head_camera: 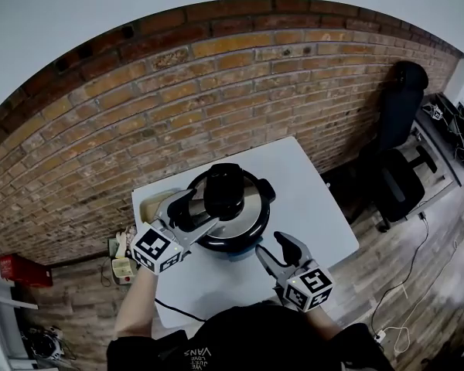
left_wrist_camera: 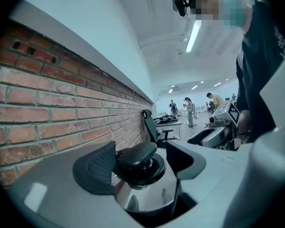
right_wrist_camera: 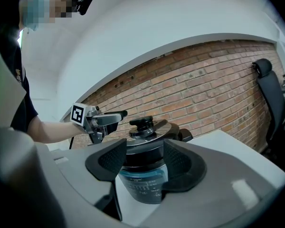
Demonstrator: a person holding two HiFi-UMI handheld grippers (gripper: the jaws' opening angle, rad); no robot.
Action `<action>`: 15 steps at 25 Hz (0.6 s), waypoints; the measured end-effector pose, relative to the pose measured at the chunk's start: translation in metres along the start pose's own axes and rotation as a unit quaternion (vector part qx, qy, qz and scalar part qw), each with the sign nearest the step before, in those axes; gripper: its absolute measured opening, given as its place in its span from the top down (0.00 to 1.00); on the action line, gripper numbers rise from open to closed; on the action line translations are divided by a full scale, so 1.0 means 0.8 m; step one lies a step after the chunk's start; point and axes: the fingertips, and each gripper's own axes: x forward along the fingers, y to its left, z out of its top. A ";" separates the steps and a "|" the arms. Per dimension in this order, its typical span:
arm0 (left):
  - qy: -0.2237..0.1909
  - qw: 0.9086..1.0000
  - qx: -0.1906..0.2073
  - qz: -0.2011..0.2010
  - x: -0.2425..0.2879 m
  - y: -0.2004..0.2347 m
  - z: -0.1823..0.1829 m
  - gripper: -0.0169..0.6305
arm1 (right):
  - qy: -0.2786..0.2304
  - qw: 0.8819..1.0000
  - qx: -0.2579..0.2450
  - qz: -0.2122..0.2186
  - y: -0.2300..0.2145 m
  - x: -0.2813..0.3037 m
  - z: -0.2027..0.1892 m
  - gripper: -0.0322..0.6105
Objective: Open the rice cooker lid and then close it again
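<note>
The rice cooker (head_camera: 246, 224) stands on a white table (head_camera: 317, 207), its steel lid (head_camera: 251, 207) down and a black knob (head_camera: 224, 190) on top. My left gripper (head_camera: 197, 209) is open at the cooker's left side. In the left gripper view the knob (left_wrist_camera: 137, 156) sits between the spread jaws, and the pads do not press on it. My right gripper (head_camera: 272, 247) is open in front of the cooker, a little apart from it. In the right gripper view the cooker's body (right_wrist_camera: 143, 184) shows between the jaws, with the left gripper (right_wrist_camera: 109, 118) level with the lid (right_wrist_camera: 154, 131).
A brick wall (head_camera: 178, 99) runs behind the table. A black office chair (head_camera: 398, 180) stands to the right. On the floor at the left lie a red box (head_camera: 19, 270) and small items (head_camera: 122, 260). A cable (head_camera: 178, 311) hangs off the table's near edge.
</note>
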 end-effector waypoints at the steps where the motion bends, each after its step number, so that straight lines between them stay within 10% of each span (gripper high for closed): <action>1: 0.008 1.000 0.004 -0.008 0.008 0.001 -0.001 0.49 | 0.001 1.000 0.001 0.002 -0.006 0.001 0.002 0.58; 15: 0.090 0.983 0.034 -0.155 0.086 -0.005 -0.024 0.47 | 0.030 0.999 -0.009 0.044 -0.059 0.005 0.014 0.58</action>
